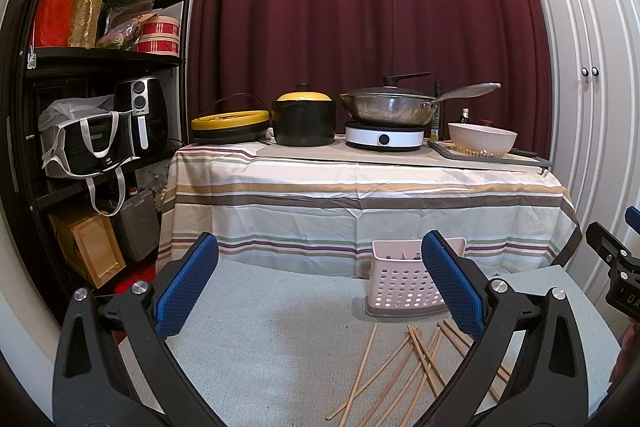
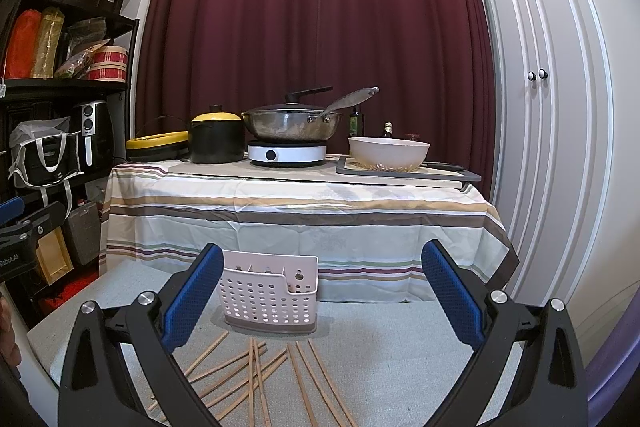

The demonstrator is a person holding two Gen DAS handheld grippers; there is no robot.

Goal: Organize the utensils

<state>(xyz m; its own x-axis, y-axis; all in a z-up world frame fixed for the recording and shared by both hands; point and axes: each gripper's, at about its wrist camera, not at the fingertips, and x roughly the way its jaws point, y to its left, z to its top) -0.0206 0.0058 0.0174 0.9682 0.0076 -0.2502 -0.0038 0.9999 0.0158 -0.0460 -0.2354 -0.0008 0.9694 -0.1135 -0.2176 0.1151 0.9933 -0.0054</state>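
Several wooden chopsticks [image 1: 416,355] lie scattered on the grey table top [image 1: 280,327], just in front of a pink perforated utensil basket [image 1: 404,287]. The basket stands upright with dark items inside that I cannot make out. My left gripper [image 1: 320,279] is open and empty, above the table to the left of the basket. In the right wrist view the chopsticks [image 2: 256,371] lie below the basket [image 2: 268,297]. My right gripper [image 2: 322,287] is open and empty, hovering above the chopsticks, with the basket by its left finger.
Behind stands a table with a striped cloth [image 1: 360,203] carrying a yellow-lidded pot [image 1: 303,119], a wok on an induction hob [image 1: 384,139] and a white bowl [image 1: 482,141]. A black shelf unit [image 1: 80,107] is at the left, white cupboard doors [image 2: 540,107] at the right.
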